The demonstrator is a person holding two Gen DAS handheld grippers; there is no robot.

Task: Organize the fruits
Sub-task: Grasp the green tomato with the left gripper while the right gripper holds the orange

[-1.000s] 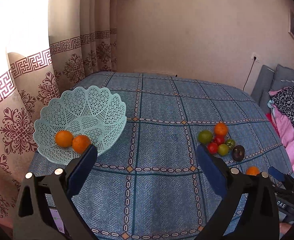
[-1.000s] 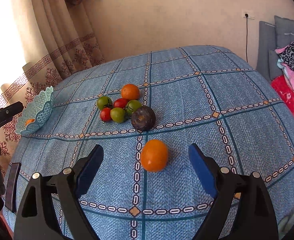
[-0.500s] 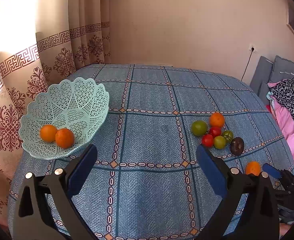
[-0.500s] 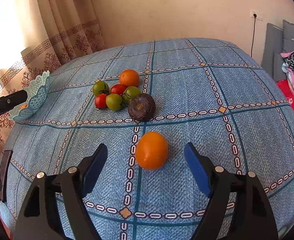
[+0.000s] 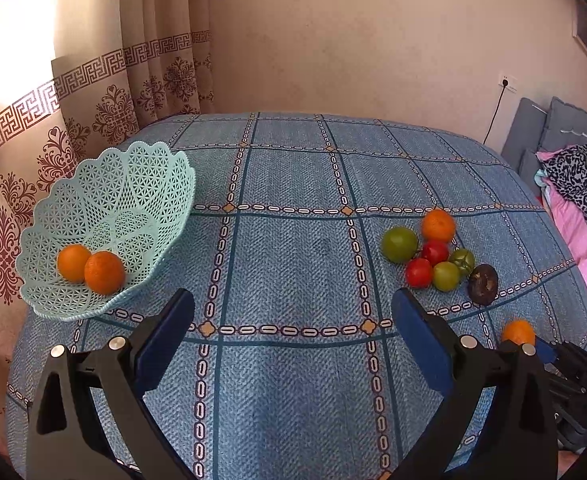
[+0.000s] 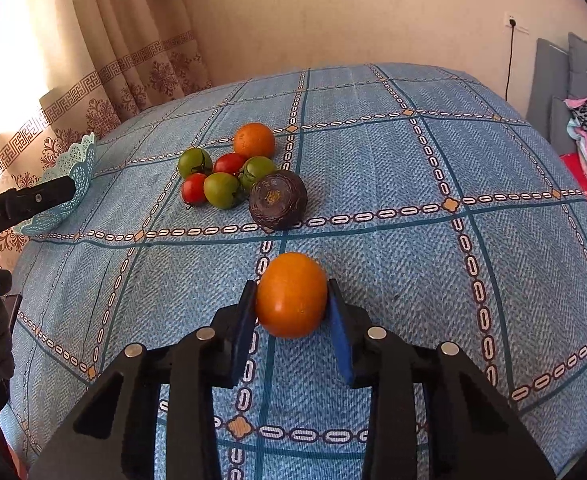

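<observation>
1. Two oranges [image 5: 91, 268] lie in the basket [image 5: 133, 184]; seven fruits are left on the cloth [image 5: 293, 264].
2. Six sit in a cluster [image 6: 237, 176] well right of the basket: one orange, two red, three green, one dark.
3. Right gripper [image 6: 291, 312] pinches the seventh, an orange fruit [image 6: 291, 294], nearer than the cluster.
4. Left gripper [image 5: 291, 336], jaws spread wide, holds nothing, just right of the basket.

On the table [image 5: 293, 380], the basket [image 5: 133, 184] sits at the left edge with two oranges [image 5: 89, 266] inside (side by side, touching). The fruit cluster [image 5: 433, 256] lies well apart to the right; nearer, one orange [image 6: 291, 294] sits between the right tool [image 6: 289, 320] pads.
</observation>
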